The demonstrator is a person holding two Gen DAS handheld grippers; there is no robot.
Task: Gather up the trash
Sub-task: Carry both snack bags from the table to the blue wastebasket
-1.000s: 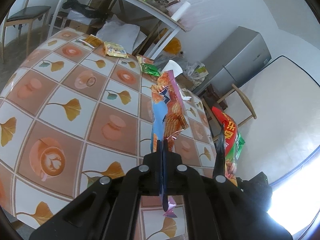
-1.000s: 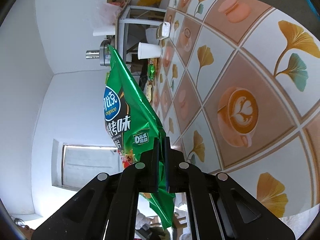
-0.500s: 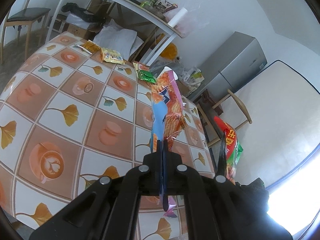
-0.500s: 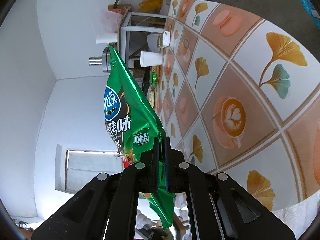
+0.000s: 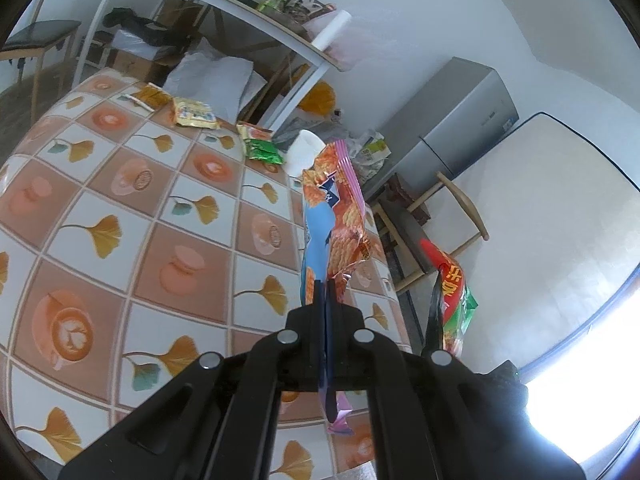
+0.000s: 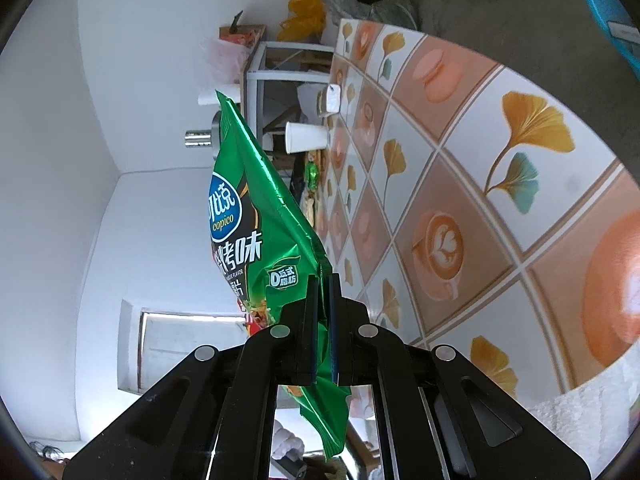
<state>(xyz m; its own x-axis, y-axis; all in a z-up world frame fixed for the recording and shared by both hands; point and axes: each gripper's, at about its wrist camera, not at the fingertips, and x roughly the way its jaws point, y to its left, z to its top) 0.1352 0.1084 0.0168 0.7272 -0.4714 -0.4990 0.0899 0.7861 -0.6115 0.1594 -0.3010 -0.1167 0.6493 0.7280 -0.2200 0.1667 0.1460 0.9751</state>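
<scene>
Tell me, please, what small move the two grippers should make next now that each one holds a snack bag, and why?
Probably carry both bags off the table toward a bin, none of which I can see. The left gripper is shut on the orange and blue chip bag and the right gripper on the green chip bag, so neither can take the wrappers left on the table.

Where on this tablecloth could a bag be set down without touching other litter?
The near and middle tablecloth is bare, from its near edge up to the far wrappers. Crowded: the far edge, with the yellow packets, green wrapper and paper cup.
</scene>
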